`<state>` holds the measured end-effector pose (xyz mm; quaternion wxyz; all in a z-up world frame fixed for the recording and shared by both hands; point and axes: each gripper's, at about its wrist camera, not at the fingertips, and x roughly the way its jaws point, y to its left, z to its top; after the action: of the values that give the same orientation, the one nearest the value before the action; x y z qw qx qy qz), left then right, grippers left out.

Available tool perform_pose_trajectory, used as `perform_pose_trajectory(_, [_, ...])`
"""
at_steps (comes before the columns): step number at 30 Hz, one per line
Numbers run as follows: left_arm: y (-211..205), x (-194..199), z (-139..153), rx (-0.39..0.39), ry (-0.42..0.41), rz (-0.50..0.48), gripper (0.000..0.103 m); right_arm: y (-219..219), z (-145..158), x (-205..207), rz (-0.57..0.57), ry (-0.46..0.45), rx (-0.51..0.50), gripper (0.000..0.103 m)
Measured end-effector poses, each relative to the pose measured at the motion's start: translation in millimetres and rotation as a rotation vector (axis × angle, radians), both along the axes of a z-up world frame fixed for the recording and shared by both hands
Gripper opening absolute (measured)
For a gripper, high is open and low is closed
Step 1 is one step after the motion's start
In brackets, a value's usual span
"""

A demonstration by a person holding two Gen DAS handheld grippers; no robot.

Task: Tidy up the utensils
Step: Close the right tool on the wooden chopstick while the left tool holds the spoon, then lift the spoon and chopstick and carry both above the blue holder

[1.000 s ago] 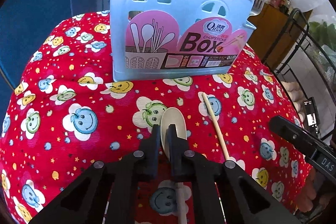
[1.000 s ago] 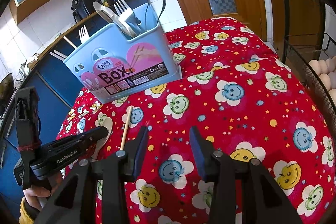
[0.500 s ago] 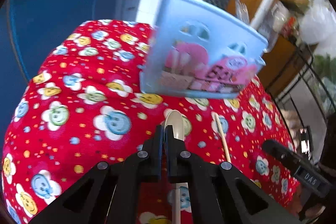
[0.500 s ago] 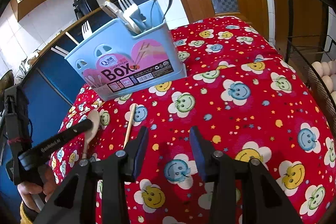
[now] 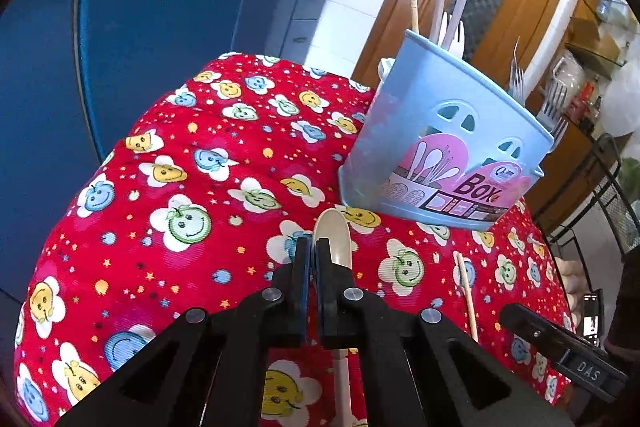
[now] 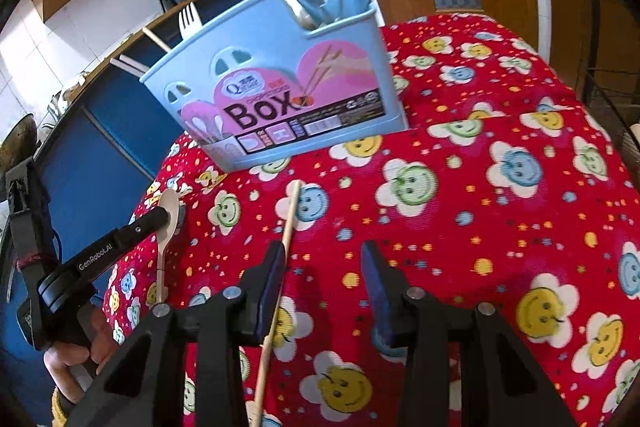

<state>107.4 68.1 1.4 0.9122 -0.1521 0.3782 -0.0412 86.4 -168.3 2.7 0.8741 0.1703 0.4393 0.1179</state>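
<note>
Red-clothed bench [image 5: 168,187]: left hand-held gripper [image 5: 311,259] clamps spoon [image 5: 334,241], apparently bound for box [image 5: 440,163]; right hand-held gripper [image 6: 322,267] gapes empty beside chopstick [image 6: 286,231].

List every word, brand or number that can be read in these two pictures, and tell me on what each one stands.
"BOX": pink label on the light blue plastic utensil holder.
"Q…": brand logo above it; its small letters are blurred.
"GenRobot.AI": side of the left gripper, shut on the cream plastic spoon.
"DAS": black bar of the right gripper.
Barcode and small print on the label: too small to read.
</note>
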Motion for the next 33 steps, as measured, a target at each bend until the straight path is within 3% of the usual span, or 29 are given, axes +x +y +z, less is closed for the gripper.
perform_pose_trajectory(5, [0.8, -2.0, 2.8, -0.005, -0.015, -0.006, 0.002, 14.8, -0.7, 13.0, 0.055, 0.021, -0.007, 0.042])
perform_pose_trajectory(19, [0.8, -7.5, 14.6, -0.019, -0.061, -0.021, 0.002, 36.2, -14.4, 38.5, 0.112, 0.078, -0.104, 0.014])
perform_pose_trajectory(25, [-4.6, -12.9, 22.5, -0.019, -0.087, -0.033, 0.002, 29.8, -16.0, 38.5, 0.108, 0.075, -0.071, 0.006])
perform_pose_trajectory(33, [-10.1, -20.9, 37.1, -0.027, -0.131, -0.046, 0.002, 11.7, 0.0, 19.5, 0.083, 0.005, 0.007, 0.006])
